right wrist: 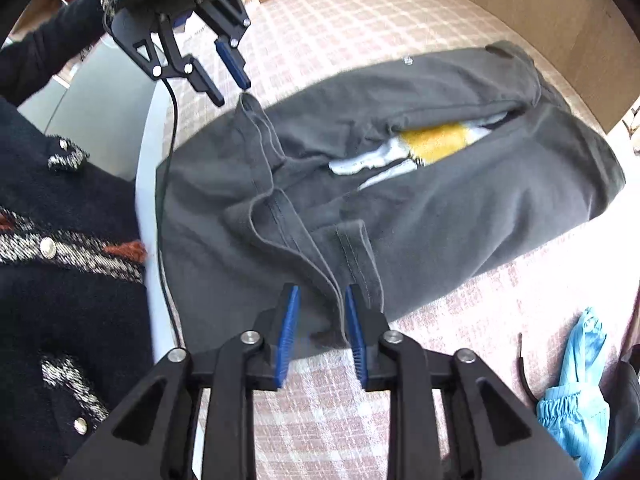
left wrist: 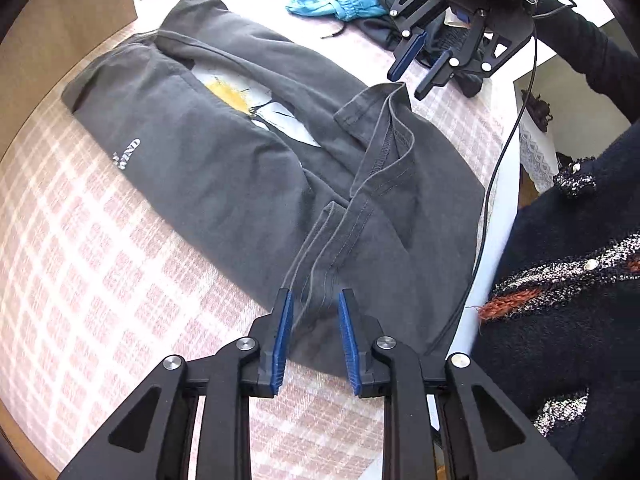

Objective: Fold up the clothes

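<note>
A dark grey T-shirt (left wrist: 200,152) with a yellow and white print lies on the pink checked tablecloth (left wrist: 80,280), its two sides folded in toward the middle. My left gripper (left wrist: 316,294) is open over one end of the shirt, a raised hem fold running between its blue pads. In the right wrist view the shirt (right wrist: 440,208) stretches away and my right gripper (right wrist: 322,288) is open at the opposite end, with seamed edges between its fingers. Each gripper shows in the other's view: the right gripper (left wrist: 407,85) and the left gripper (right wrist: 232,94), both open, just past the shirt's corner.
A pile of clothes with a light blue garment (left wrist: 340,0) (right wrist: 576,392) lies on the table beyond the right gripper. A person in a dark knit jacket (left wrist: 560,280) (right wrist: 60,240) stands at the table edge. A black cable (left wrist: 500,160) hangs there. Wooden panels (right wrist: 520,0) border the far side.
</note>
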A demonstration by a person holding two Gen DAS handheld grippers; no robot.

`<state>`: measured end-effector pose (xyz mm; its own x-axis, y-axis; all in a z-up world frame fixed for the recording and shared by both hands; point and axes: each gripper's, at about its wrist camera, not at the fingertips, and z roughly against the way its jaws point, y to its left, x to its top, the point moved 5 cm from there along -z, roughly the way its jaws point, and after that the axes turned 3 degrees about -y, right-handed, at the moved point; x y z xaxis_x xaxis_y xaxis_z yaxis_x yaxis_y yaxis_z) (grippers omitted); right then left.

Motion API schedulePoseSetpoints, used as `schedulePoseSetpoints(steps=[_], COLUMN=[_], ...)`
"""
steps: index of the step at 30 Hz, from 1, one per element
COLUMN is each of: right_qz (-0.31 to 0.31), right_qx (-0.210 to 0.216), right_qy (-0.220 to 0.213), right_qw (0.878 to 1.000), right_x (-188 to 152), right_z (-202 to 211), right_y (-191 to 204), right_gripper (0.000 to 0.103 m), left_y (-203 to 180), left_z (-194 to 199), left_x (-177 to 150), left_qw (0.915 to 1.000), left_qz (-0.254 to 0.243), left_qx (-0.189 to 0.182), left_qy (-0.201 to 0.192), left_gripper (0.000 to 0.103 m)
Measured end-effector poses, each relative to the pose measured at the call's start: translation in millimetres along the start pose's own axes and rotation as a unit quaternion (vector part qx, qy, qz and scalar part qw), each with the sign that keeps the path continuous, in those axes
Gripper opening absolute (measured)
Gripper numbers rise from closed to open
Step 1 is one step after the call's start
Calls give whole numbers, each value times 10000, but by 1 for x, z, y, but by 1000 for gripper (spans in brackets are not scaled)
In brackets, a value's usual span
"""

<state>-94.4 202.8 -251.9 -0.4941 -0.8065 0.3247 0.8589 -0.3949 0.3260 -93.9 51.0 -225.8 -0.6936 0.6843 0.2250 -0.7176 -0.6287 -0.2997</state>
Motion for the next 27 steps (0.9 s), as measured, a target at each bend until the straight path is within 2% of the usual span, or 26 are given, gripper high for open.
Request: schedulePoseSetpoints(steps=[1, 2, 6, 10, 14, 18, 20, 21, 27], right_qz=[-25, 87, 647, 684, 486, 420, 558, 630, 1057], right_qx=[156, 241, 270, 387, 588, 590, 664, 723, 1200], right_qy=[-30, 8, 562, 1028, 996, 975, 925, 861, 541], right_qw=[9999, 9997, 9960, 9916, 9921, 9926, 9919, 9917, 9856], right_x=[7, 16, 22, 26, 32, 33, 31, 30, 27], right_z=[-2, -8, -56, -99, -103, -104, -102, -98, -72], right_y=[4, 10, 29, 26, 21, 23, 33, 40, 82], right_gripper=[45, 45, 45, 45, 45, 45, 25, 7, 6], left_y=[0, 0, 3, 10, 22, 27, 27, 25, 13], left_z=[2, 5, -3, -4, -5, -25, -32, -29, 9], left_x=[-6, -12, -35, -41, -33, -26, -27, -29, -36], left_qw=[10000, 9998, 9986, 9968, 9947, 9961, 9966, 9970, 9979], left_qz=[85, 170, 529, 792, 976, 870, 823, 779, 581], left_qx=[4, 9, 48, 68, -54, -69, -10, 26, 241], left_qy=[-30, -59, -43, -121, -322, -103, 30, 27, -177], left_gripper=[23, 23, 23, 26, 35, 36, 32, 29, 29])
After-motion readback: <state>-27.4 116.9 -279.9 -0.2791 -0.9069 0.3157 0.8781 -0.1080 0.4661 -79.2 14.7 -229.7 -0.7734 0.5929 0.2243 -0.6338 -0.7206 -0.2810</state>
